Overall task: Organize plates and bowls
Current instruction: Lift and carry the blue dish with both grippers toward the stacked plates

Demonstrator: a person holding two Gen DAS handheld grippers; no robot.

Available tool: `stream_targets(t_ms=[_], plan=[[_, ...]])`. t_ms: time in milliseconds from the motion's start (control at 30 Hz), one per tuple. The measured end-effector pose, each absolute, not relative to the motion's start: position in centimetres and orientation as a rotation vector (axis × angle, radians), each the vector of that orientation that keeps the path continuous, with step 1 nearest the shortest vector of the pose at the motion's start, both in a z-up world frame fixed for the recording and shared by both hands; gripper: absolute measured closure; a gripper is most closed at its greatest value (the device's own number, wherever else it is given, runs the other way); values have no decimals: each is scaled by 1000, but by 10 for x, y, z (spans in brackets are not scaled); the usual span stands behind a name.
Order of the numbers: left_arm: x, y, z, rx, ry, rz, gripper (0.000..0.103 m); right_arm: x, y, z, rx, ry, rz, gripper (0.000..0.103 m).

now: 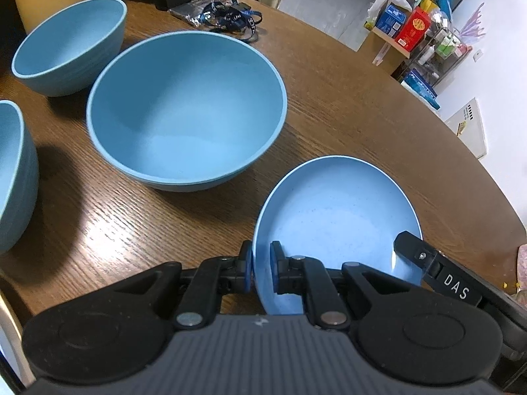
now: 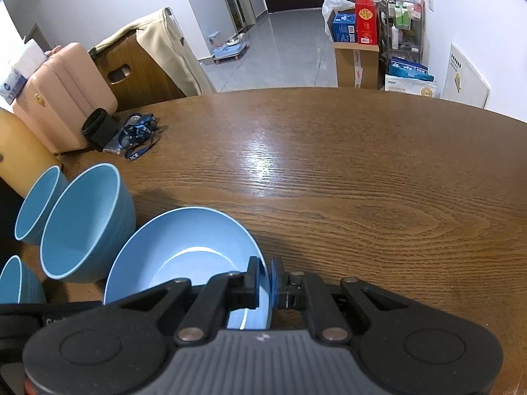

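Note:
A shallow light-blue plate (image 1: 339, 217) (image 2: 184, 256) is held over the brown wooden table (image 1: 329, 98) by both grippers. My left gripper (image 1: 262, 260) is shut on its left rim, one pad inside and one outside. My right gripper (image 2: 265, 276) is shut on the opposite rim, and its finger (image 1: 408, 247) also shows in the left wrist view. A large blue bowl (image 1: 187, 112) (image 2: 85, 220) stands just beyond the plate. A smaller blue bowl (image 1: 69, 46) (image 2: 39, 204) sits behind it, and a third (image 1: 13, 177) (image 2: 13, 279) is cut off at the left edge.
Blue lanyards (image 1: 230, 16) (image 2: 138, 131), a black pouch (image 2: 98, 125) and a pink case (image 2: 62, 98) lie at the table's far left. A chair with a beige cover (image 2: 158, 49) stands behind. The table's curved edge (image 1: 477, 164) runs close on the right.

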State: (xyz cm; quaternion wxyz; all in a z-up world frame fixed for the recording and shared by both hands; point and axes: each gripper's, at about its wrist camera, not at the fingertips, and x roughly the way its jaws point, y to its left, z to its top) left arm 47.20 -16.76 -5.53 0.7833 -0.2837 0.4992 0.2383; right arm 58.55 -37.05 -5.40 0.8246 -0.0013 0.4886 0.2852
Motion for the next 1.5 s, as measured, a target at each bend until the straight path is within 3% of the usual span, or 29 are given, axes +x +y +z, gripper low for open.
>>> stream_targets(t_ms=[1500], plan=[[357,-151,24,-567,985,508,91,463,-361,15,44,970,633,98]])
